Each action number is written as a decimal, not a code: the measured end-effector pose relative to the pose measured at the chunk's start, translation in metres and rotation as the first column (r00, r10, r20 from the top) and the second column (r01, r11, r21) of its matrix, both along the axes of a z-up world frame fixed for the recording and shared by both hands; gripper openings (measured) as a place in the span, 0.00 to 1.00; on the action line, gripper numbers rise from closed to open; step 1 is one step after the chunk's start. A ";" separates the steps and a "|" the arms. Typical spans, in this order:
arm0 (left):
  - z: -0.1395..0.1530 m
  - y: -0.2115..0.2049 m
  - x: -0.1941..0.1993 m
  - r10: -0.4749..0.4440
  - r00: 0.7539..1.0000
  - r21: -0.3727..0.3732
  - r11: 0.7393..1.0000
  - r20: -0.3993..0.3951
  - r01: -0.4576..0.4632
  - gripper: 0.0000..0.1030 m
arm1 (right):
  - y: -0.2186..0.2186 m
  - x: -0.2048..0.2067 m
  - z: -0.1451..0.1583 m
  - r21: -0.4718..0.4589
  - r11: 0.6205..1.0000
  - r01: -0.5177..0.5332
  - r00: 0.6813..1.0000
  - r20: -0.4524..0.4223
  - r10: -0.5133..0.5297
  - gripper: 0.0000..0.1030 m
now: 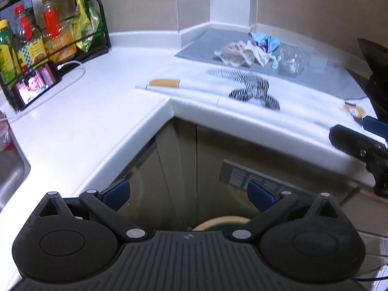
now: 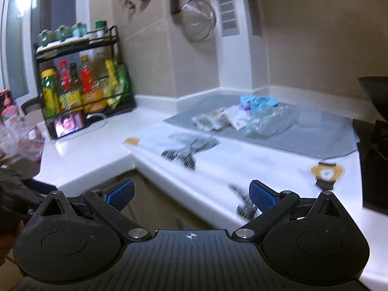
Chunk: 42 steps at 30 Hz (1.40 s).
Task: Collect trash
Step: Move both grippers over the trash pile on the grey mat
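Both grippers [image 2: 191, 195] short of trash [image 2: 245, 118].

Crumpled wrappers [image 1: 252, 51] and clear plastic [image 1: 292, 61] lie heaped on grey mat [image 1: 339, 80].

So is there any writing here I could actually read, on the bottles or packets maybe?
None reads clearly.
Bottles and yellow-green packet in the rack: labels too blurred.
Phone screen: a picture, no legible words.
Wrappers on the grey mat: print too small.
White cloth: patterns only.
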State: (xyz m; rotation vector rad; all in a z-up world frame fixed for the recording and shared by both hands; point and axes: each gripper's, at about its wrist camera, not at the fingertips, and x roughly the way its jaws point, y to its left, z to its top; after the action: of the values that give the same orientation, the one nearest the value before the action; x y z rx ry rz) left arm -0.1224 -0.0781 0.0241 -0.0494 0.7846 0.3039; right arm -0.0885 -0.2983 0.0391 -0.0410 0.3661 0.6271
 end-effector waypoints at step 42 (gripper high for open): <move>0.019 0.030 0.284 -0.029 0.995 -0.133 0.990 0.091 0.041 1.00 | 0.012 0.274 -0.026 0.264 0.899 0.348 0.917 -0.294 -0.269 1.00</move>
State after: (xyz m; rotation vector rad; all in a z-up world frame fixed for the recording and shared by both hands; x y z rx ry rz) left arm 0.1618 -0.0483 0.0427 -0.1753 0.7157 0.2138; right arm 0.1855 -0.2865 0.0127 0.3988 0.5028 0.3638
